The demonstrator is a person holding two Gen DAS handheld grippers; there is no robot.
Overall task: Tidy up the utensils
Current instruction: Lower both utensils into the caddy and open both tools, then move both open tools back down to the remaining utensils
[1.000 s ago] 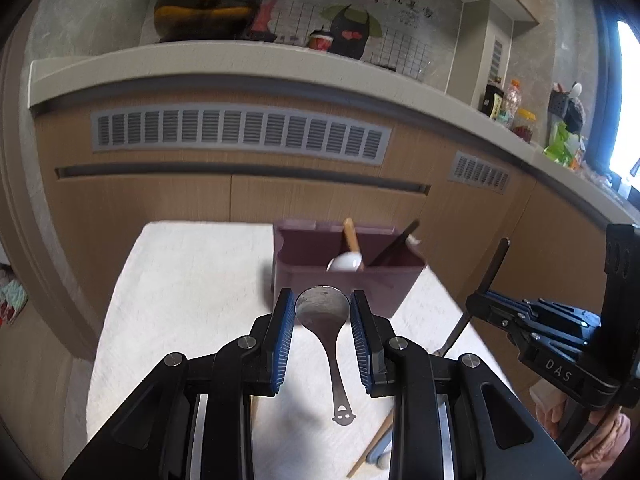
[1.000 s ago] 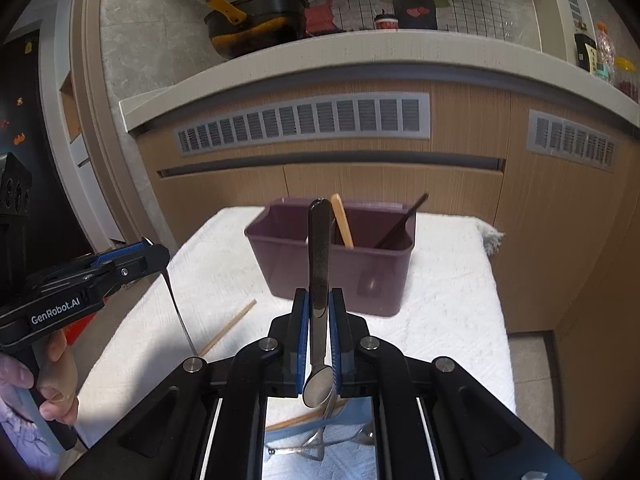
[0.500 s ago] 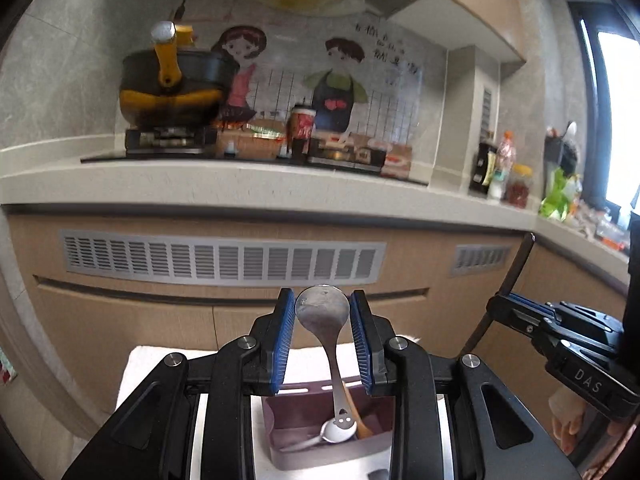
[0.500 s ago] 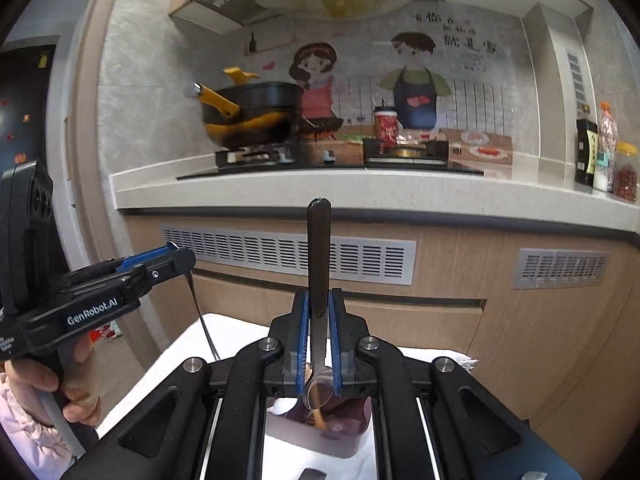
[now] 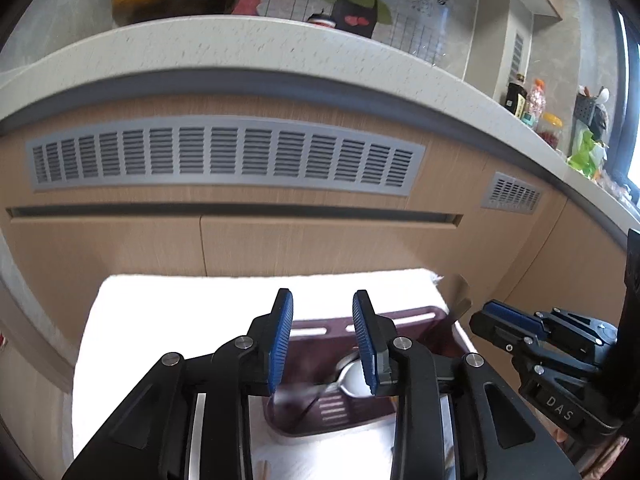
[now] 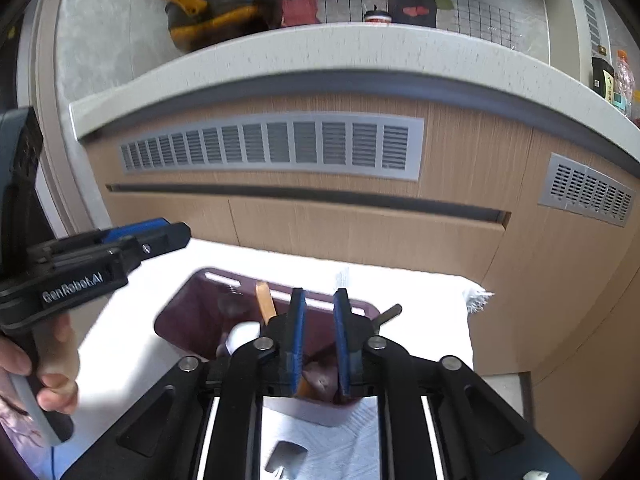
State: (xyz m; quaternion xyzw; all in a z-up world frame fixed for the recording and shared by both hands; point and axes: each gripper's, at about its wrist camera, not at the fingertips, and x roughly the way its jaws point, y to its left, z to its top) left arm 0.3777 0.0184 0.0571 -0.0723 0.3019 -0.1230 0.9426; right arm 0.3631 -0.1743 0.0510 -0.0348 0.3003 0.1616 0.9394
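My left gripper hangs over the maroon utensil bin. Its jaws are opening and nothing is between the blue pads. A metal spoon lies blurred inside the bin beside a white spoon. My right gripper is over the same bin, its jaws also opening with nothing between them. A wooden handle, the white spoon and a dark handle stick out of the bin. Each gripper shows in the other's view, the right gripper and the left gripper.
The bin stands on a white towel in front of a wooden cabinet with grey vent grilles. A metal utensil lies on the towel near me. A person's hand holds the left gripper's handle.
Both views dipped from the counter top down onto the bin. The spoon has left my left jaws and the metal utensil has left my right jaws. Both grippers have opened.
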